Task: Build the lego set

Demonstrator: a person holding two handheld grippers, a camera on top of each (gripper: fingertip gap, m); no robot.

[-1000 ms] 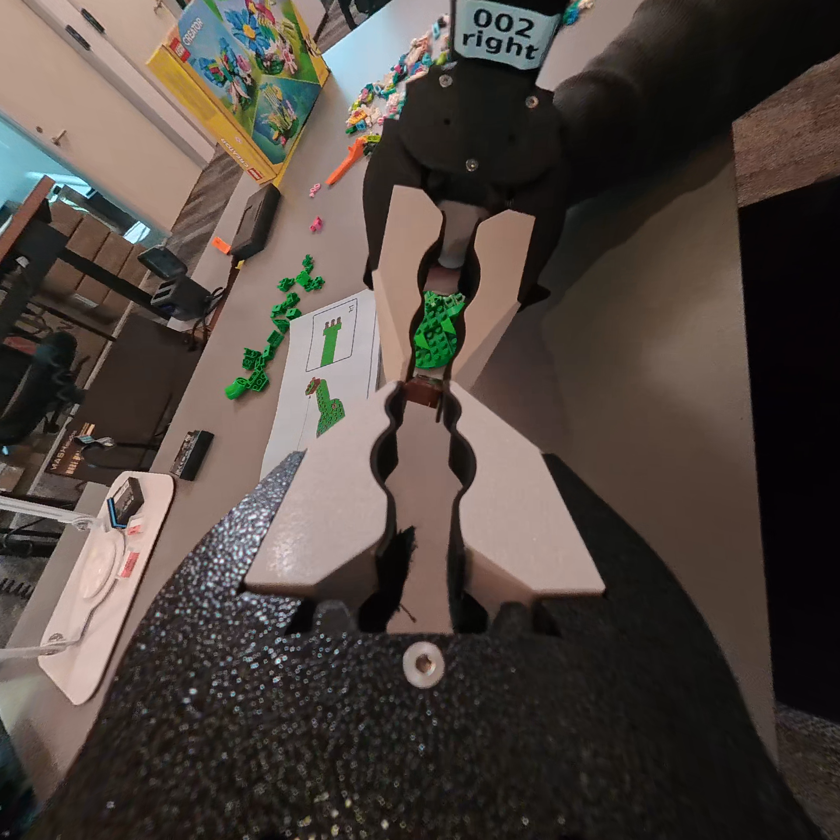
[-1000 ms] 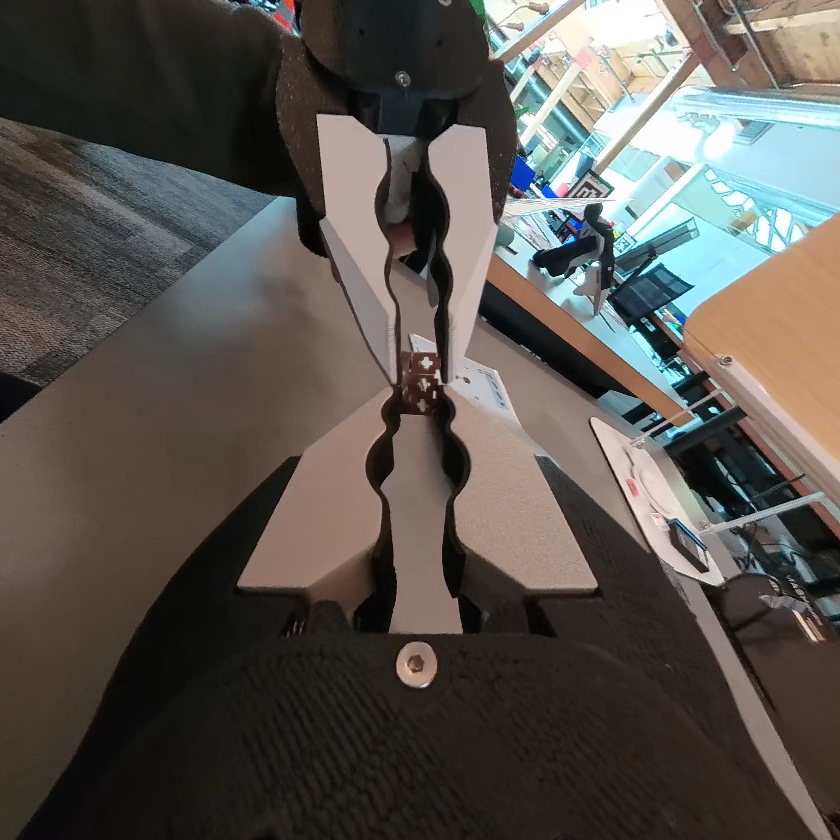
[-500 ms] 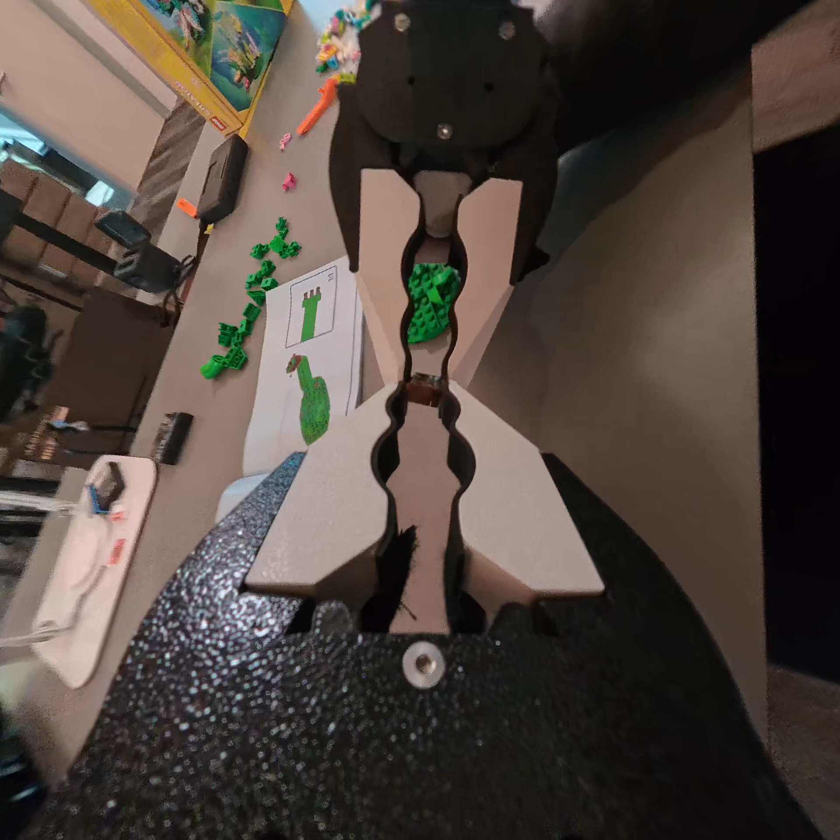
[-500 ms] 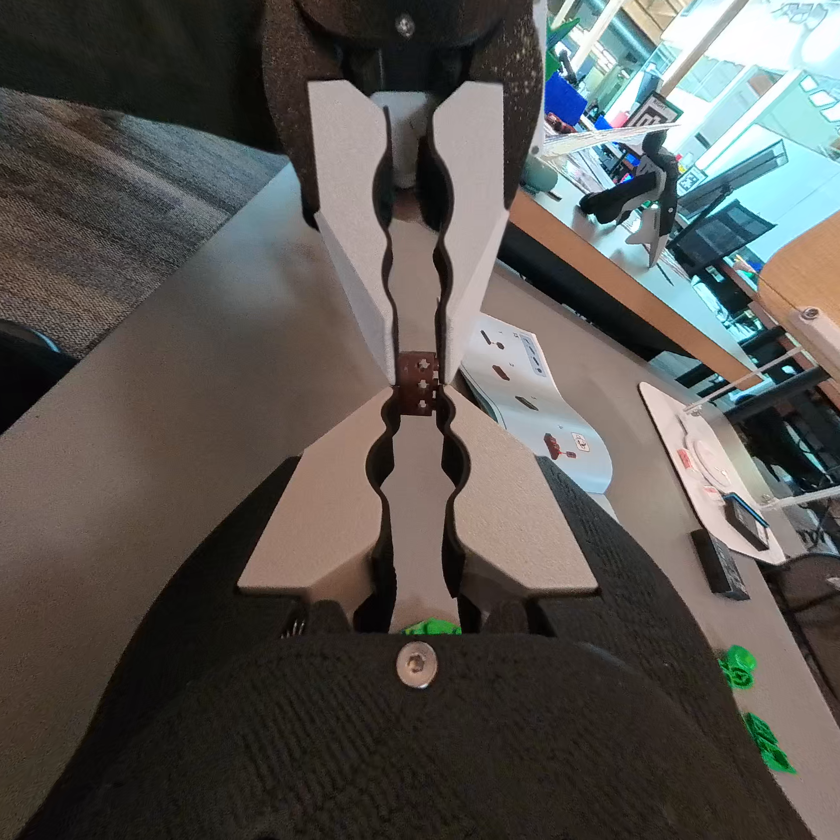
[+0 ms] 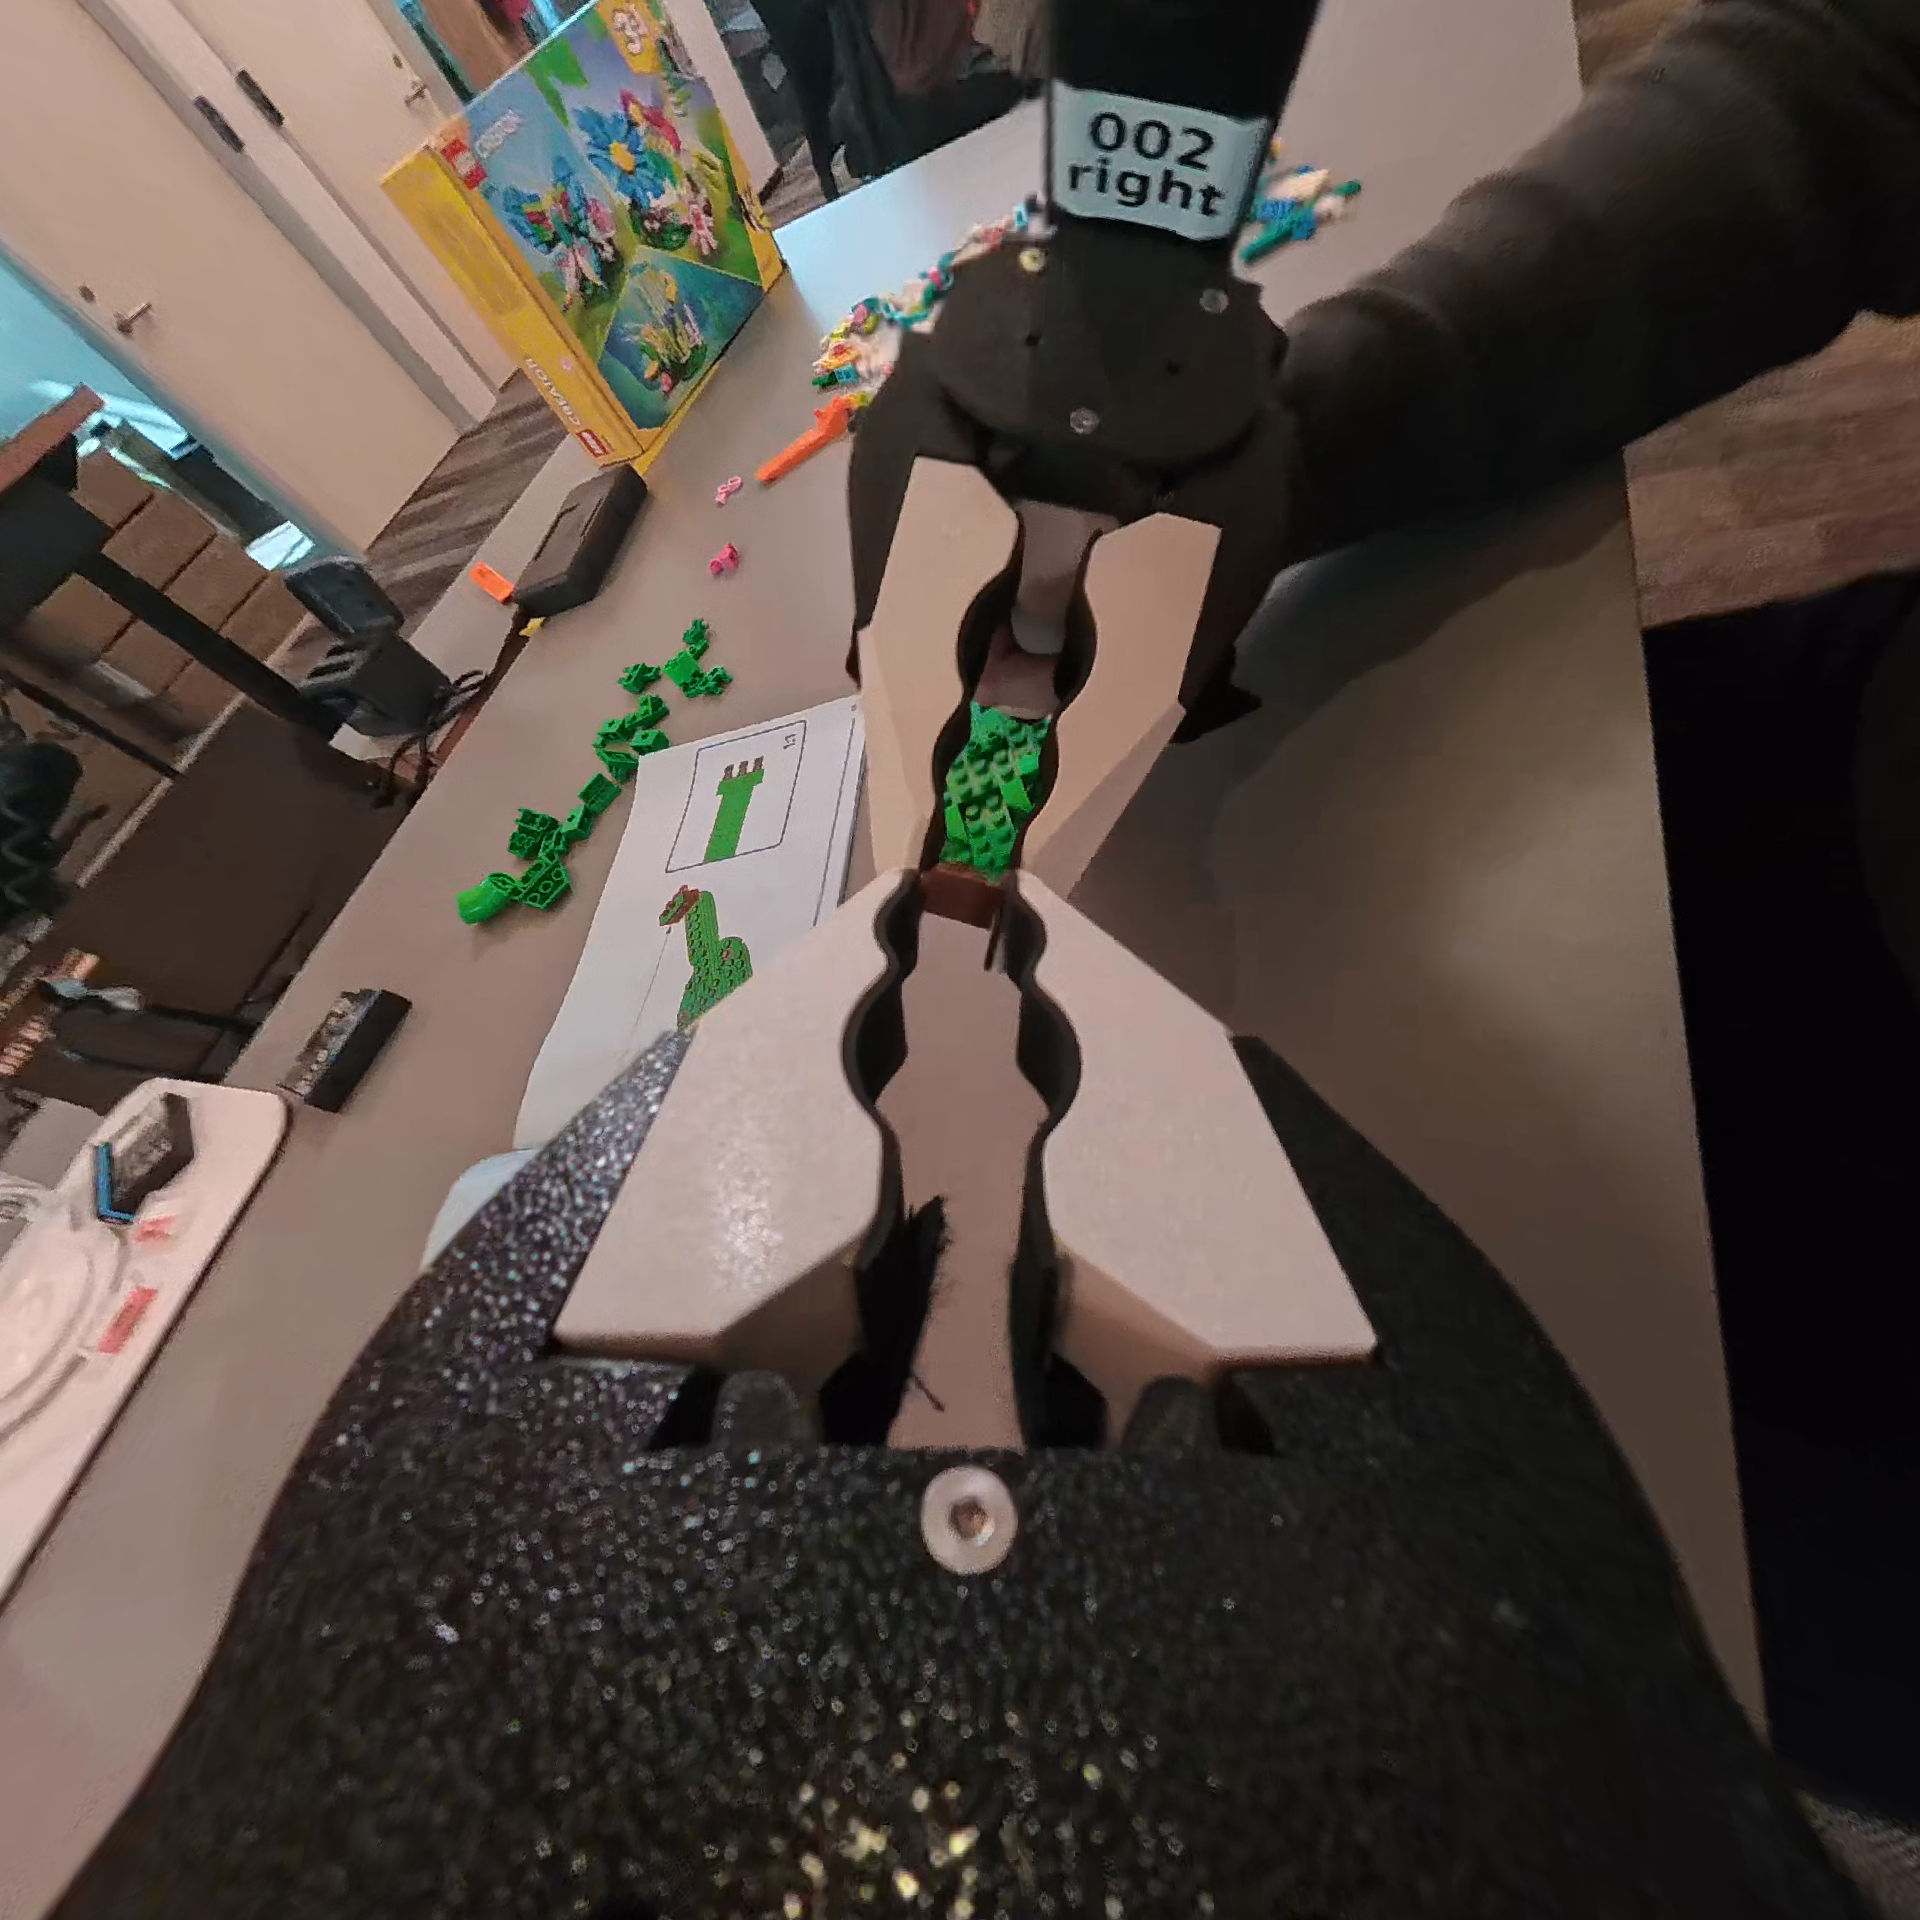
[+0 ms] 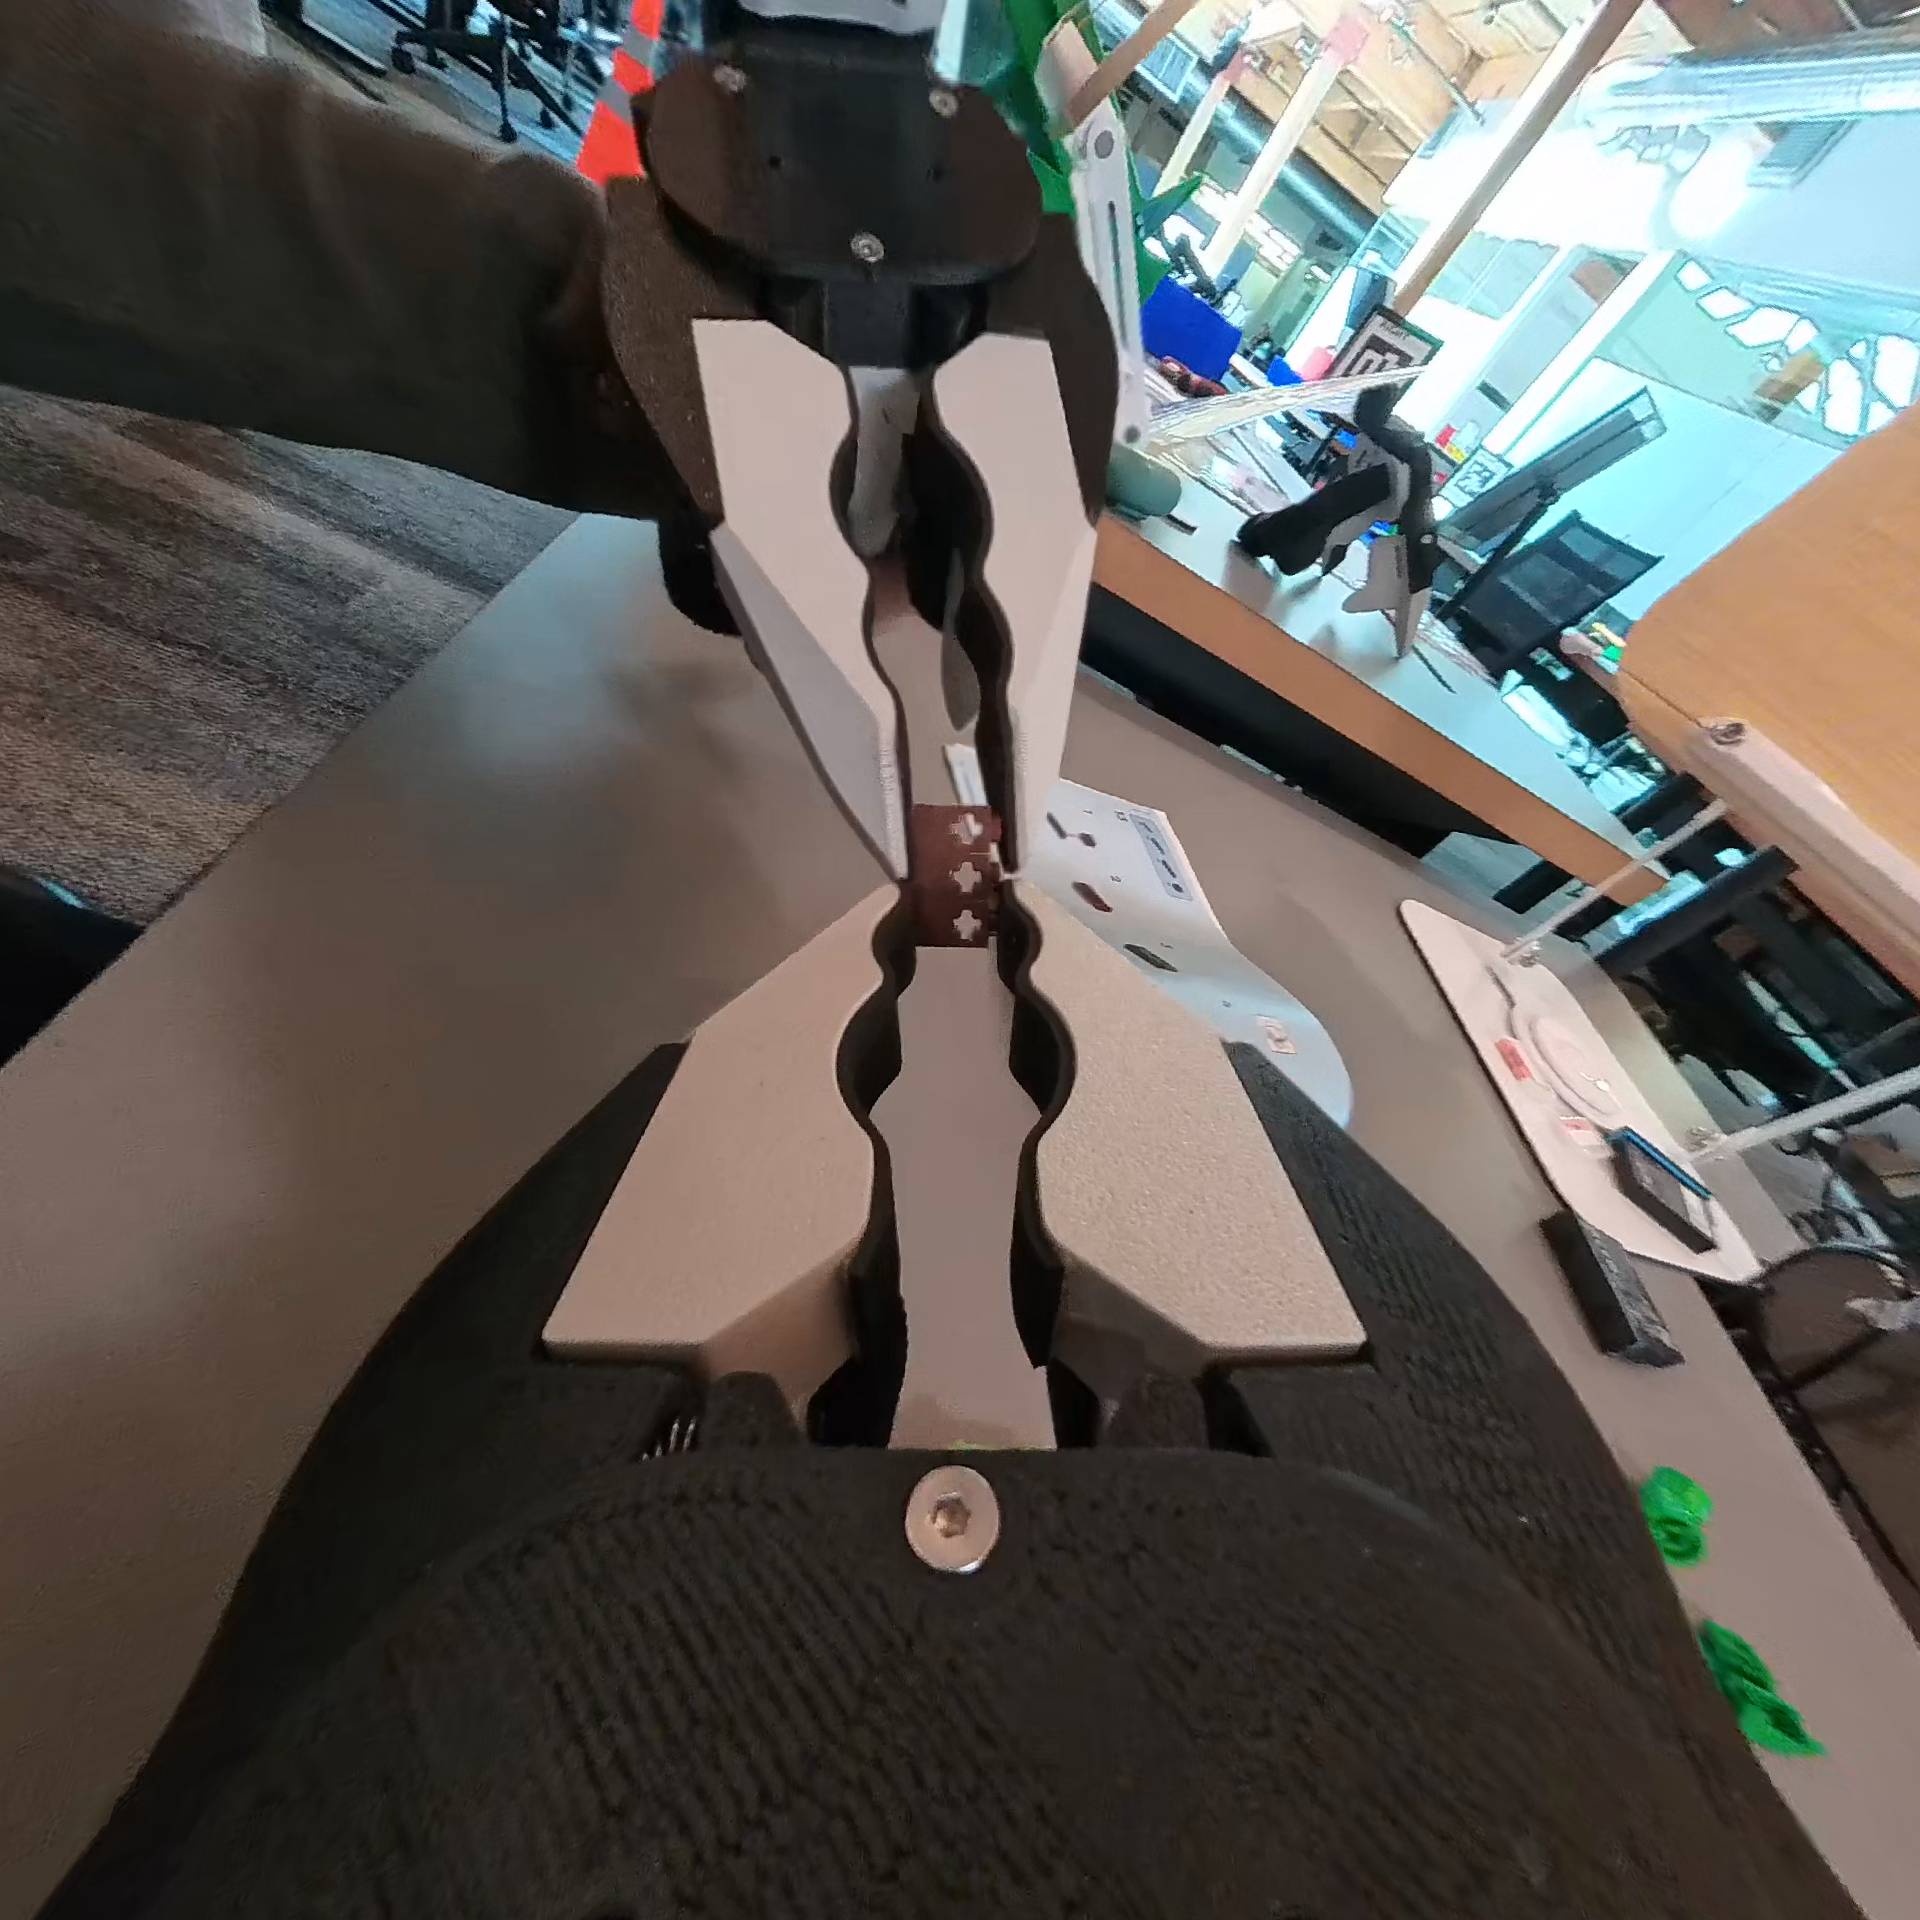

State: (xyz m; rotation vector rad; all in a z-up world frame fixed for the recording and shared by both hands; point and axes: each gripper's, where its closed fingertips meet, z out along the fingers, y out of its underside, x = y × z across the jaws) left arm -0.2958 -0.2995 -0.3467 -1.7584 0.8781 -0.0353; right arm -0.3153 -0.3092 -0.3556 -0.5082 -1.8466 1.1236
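Observation:
My left gripper point(image 5: 961, 902) and right gripper point(image 5: 971, 868) meet tip to tip above the grey table point(image 5: 1351, 935). Both are shut on one small brown plate point(image 5: 956, 896). In the right wrist view the brown plate point(image 6: 958, 878) shows a row of three cross-shaped holes, with my right gripper point(image 6: 956, 920) pinching its near end and the left gripper point(image 6: 954, 854) its far end. A green brick build point(image 5: 987, 795) shows through the gap between the right gripper's fingers; whether it is held or lies on the table I cannot tell.
An open instruction booklet point(image 5: 727, 862) lies left of the grippers, with loose green bricks point(image 5: 582, 800) beyond it. A yellow set box point(image 5: 603, 270), an orange separator tool point(image 5: 805, 457) and a pile of coloured bricks point(image 5: 894, 312) sit farther back. A white tray point(image 5: 94, 1299) is near left. Left and right tips are no more than a few centimetres apart.
Both grippers stay tip to tip on the brown plate. The pair dipped toward the table half a second ago and has tilted back up, so the background has shifted.

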